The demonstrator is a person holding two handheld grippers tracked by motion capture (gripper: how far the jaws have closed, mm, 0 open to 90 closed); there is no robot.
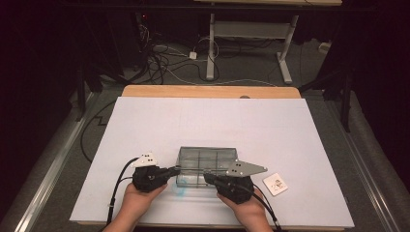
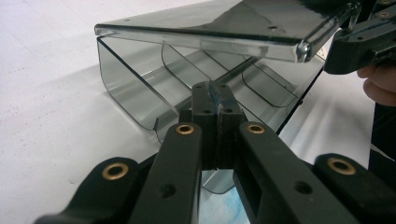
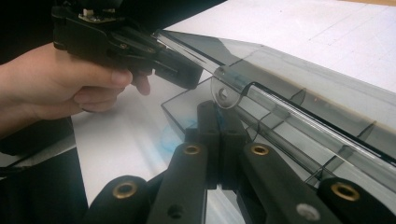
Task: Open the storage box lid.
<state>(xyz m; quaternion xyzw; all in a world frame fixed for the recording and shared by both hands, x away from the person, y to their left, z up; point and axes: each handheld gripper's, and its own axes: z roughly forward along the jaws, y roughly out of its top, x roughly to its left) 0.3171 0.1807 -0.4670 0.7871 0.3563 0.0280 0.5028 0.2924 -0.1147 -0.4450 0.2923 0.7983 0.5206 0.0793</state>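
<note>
Smoked plastic of the compartment box (image 1: 207,166) makes its inside hard to read: dividers show as faint curved walls, and whether anything lies in the cells cannot be told. Its hinged lid (image 2: 224,28) stands partly raised above the tray in both gripper views; the far edge of the lid is cut off in the left gripper view. A bluish smudge (image 1: 180,192) on the sheet just in front of the box is too blurred to name.

Left gripper (image 1: 175,170) comes at the box from its left front corner, the hand (image 1: 140,198) wrapped under the black body, forearm entering from the bottom edge. Right gripper (image 1: 208,178) meets the box at its front edge, right of the left one, held by the other hand (image 1: 244,205). Both sets of jaws are pressed together, pad against pad. In each gripper view the closed tips sit against the box's front wall; whether a thin edge is pinched between them cannot be made out.

Box sits on a matte white sheet (image 1: 212,125) covering a wooden table (image 1: 208,91), near the sheet's front edge. A small white square card (image 1: 275,184) lies flat just right of the box, its print too small to read.

Box: rigid, glossy, grey-tinted, rounded corners. Grippers: black, brass-bushed links, grey triangular plates.
</note>
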